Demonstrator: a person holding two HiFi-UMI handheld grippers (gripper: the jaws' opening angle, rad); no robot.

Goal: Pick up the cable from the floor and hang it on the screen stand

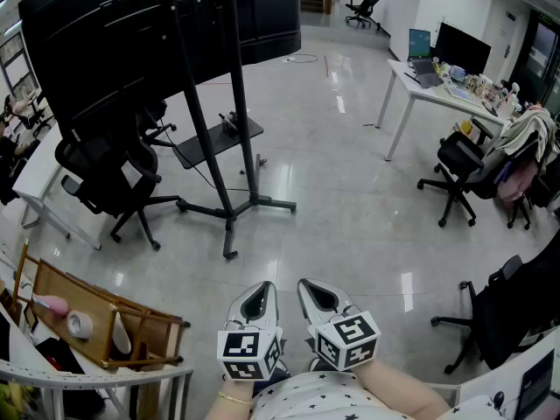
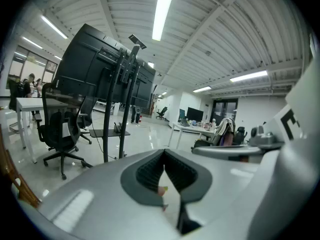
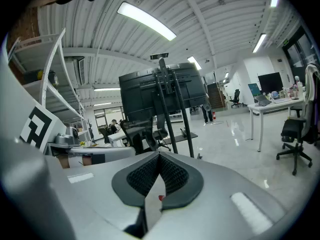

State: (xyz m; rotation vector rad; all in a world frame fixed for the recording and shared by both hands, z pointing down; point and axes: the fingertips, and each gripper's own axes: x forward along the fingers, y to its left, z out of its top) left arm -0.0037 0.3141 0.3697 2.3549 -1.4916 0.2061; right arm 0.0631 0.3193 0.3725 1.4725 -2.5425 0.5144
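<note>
**Both grippers shut and empty, well short of the stand**

The pale, glossy floor (image 1: 350, 191) takes up most of the room. Over on the left a big dark screen (image 1: 131, 33) hangs on the screen stand (image 1: 229, 201), two black uprights on splayed feet, with a small black tray (image 1: 219, 140) partway up. A white desk (image 1: 420, 90) crowded with monitors and clutter stands off to the right. Black office chairs sit about: one (image 1: 109, 178) just beside the stand under the screen, another (image 1: 459, 169) near the desk. A wooden rack (image 1: 105, 318) leans at the lower left.

Close in front of the person, the left gripper (image 1: 261, 289) and right gripper (image 1: 308, 285) are held side by side, nearly touching, both angled slightly down toward the stand. Each one's jaws are pressed together at the tips with nothing between them.

What looks like the cable (image 1: 302, 58), a thin pale loop, lies on the floor far beyond the stand, well apart from both grippers.
</note>
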